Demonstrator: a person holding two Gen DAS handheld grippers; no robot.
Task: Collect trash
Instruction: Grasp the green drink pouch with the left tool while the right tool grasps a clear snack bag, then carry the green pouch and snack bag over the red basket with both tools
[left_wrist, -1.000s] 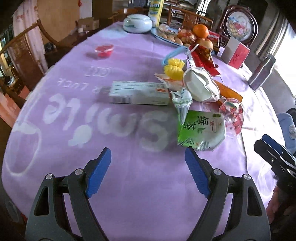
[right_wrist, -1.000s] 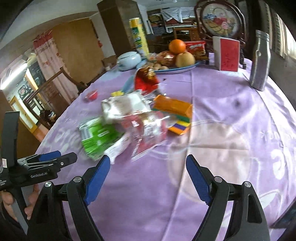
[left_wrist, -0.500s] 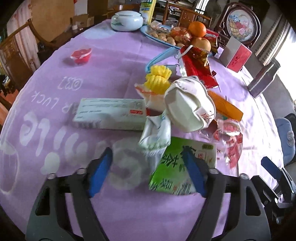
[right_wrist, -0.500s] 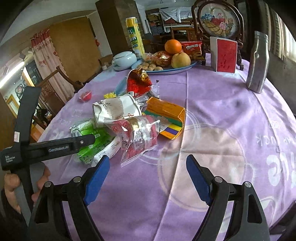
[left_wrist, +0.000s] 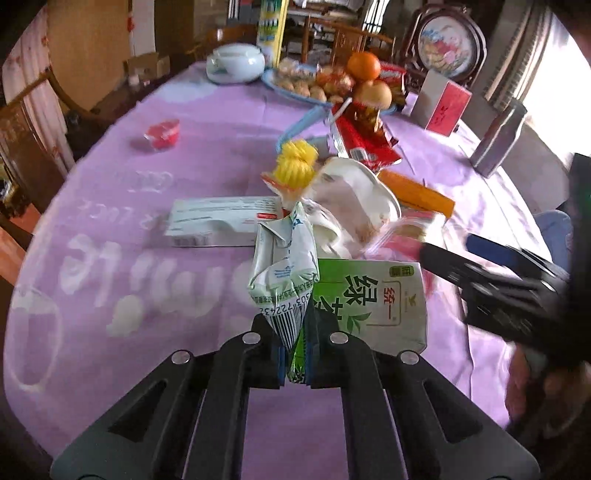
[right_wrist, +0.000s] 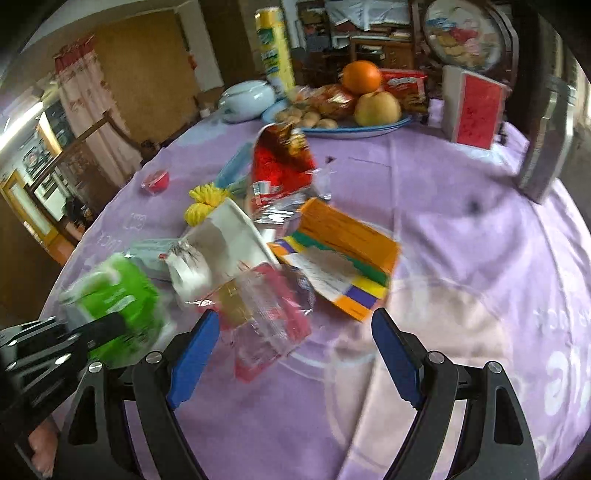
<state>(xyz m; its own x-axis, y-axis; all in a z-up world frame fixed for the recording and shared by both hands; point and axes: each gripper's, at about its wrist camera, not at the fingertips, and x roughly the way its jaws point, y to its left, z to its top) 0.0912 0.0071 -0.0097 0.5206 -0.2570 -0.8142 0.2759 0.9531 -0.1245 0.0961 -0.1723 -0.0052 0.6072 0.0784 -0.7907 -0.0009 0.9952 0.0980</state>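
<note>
In the left wrist view, the left gripper (left_wrist: 295, 354) was squeezed tight on a crumpled white milk carton (left_wrist: 284, 273), with a green tea carton (left_wrist: 373, 299) just beside it on the purple tablecloth (left_wrist: 166, 147). Printed digits on the milk carton read "7224".

In the right wrist view, the right gripper (right_wrist: 291, 354) was wide apart, holding nothing, just over a clear plastic wrapper (right_wrist: 266, 314). An orange box (right_wrist: 343, 247) lay near.

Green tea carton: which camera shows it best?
Left wrist view: the green tea carton is sharp, its label readable, beside the left hand-held gripper. The right wrist view shows only a green blur.
</note>
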